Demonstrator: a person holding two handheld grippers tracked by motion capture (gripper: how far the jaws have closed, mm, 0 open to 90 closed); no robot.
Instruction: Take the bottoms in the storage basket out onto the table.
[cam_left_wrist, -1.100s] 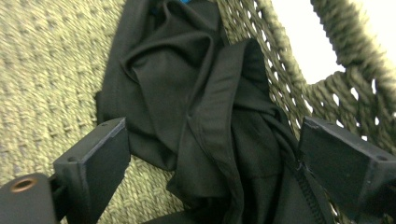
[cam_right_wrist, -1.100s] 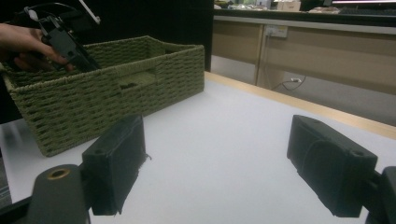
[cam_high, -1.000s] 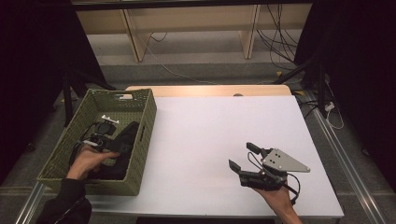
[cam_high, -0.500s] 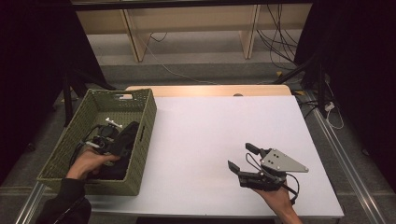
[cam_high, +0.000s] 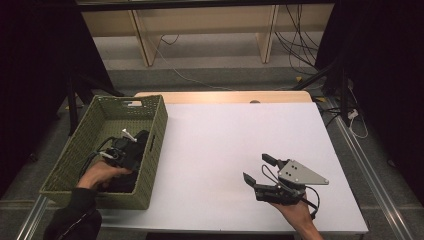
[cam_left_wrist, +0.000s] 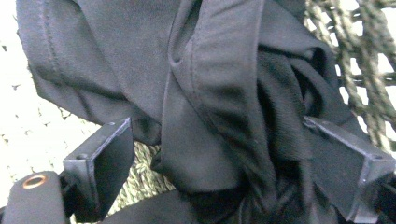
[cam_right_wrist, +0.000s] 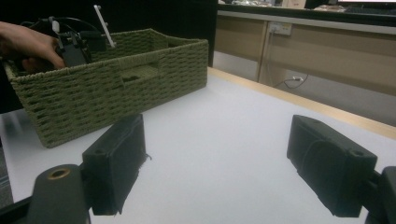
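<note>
The left gripper (cam_left_wrist: 224, 154), fingers apart, straddles a black garment (cam_left_wrist: 210, 93) inside the green wicker basket (cam_high: 155, 132), not yet gripped. The right gripper (cam_high: 262, 170) waits with its fingers apart over the white counter (cam_high: 225, 135).

Left gripper (cam_high: 131, 148) lowered, jaws spread wide, pointing away from the body; right gripper (cam_high: 261, 172) held level and low, jaws wide apart, empty.

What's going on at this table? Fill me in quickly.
A person works with a hand-held gripper in each hand. The left hand-held gripper is down inside the green basket, jaws open around a bunched black cloth but not yet closed on it. The right hand-held gripper hovers open and empty over the white table.
</note>
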